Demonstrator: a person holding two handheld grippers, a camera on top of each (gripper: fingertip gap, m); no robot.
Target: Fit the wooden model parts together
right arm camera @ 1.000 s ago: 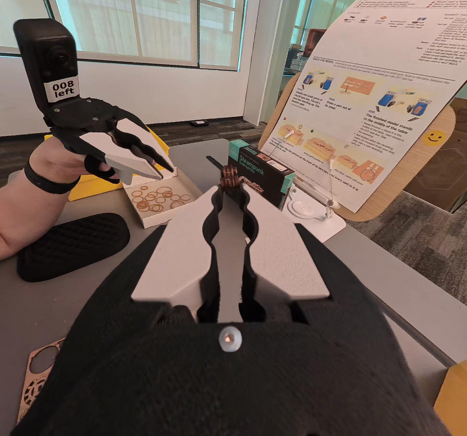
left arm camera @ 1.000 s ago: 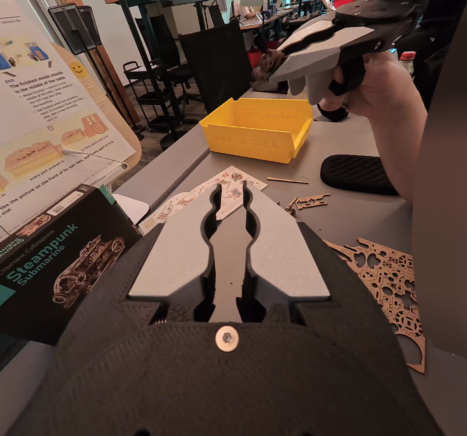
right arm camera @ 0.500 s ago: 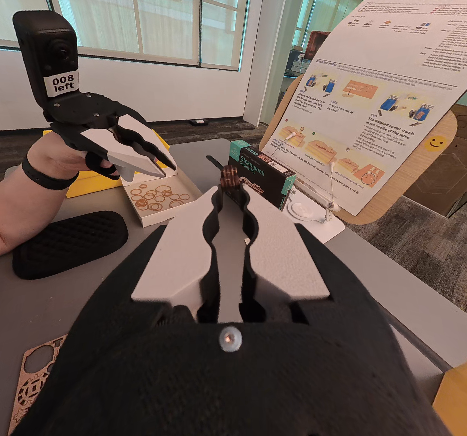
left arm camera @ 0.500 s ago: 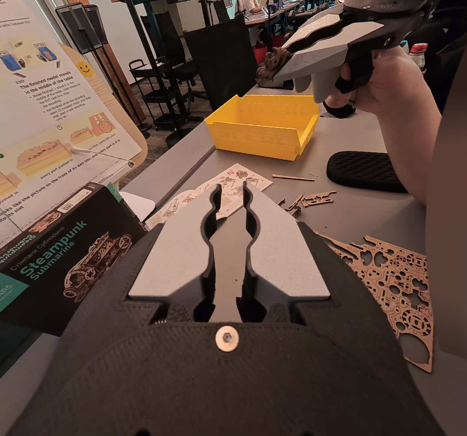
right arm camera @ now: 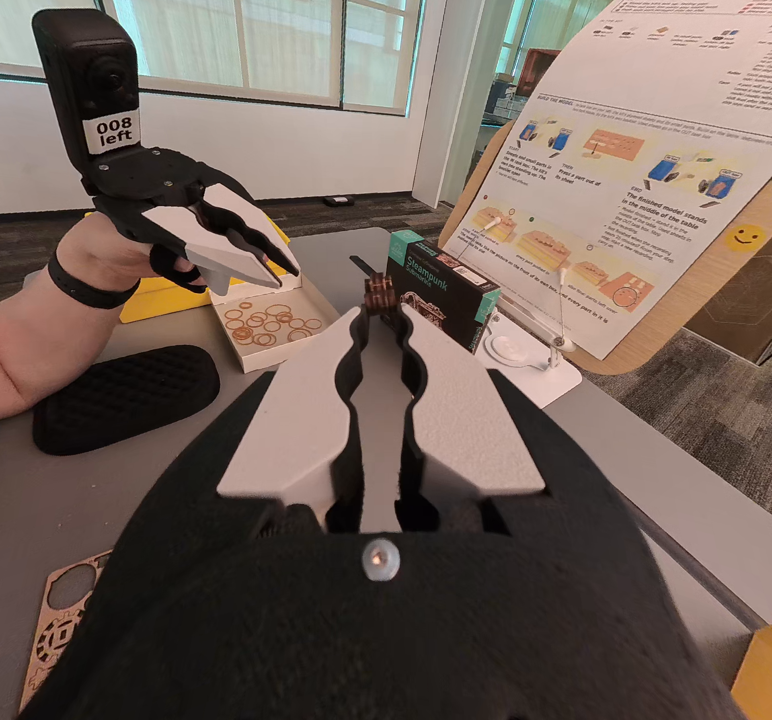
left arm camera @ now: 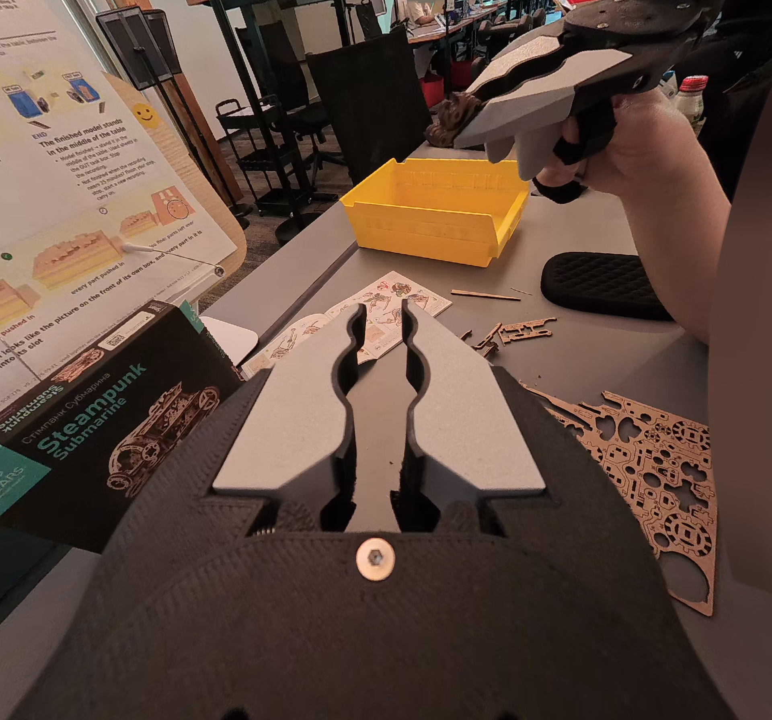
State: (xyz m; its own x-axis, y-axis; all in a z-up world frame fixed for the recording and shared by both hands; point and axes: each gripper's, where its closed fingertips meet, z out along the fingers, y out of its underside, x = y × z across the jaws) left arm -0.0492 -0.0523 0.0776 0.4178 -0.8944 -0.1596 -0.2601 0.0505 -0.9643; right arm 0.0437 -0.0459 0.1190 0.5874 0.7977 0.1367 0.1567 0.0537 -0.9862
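Note:
My right gripper (right arm camera: pixel 382 313) is shut on a small brown wooden gear assembly (right arm camera: pixel 379 295) and holds it in the air above the grey table (right arm camera: pixel 125 491). In the left wrist view the right gripper (left arm camera: pixel 463 123) is at the upper right with the assembly (left arm camera: pixel 453 121) at its tips. My left gripper (left arm camera: pixel 384 309) is empty, its jaws a narrow gap apart, and it hovers over the table. In the right wrist view the left gripper (right arm camera: pixel 288 276) is above a white tray. A punched wooden sheet (left arm camera: pixel 651 462) and loose wooden bits (left arm camera: pixel 518 328) lie on the table.
A yellow bin (left arm camera: pixel 434 215) stands at the back. The dark kit box (right arm camera: pixel 438 295) and an instruction board (right arm camera: pixel 626 182) stand at the table edge. A white tray of rubber rings (right arm camera: pixel 271 324), a black pad (right arm camera: pixel 125 395), a leaflet (left arm camera: pixel 376 315) and a thin stick (left arm camera: pixel 484 295) lie around. My right fingertips sit around 11 cm from my left ones.
The left gripper has drifted a little lower and closer over the white tray. The right gripper still holds the wooden assembly. Neither grip has changed.

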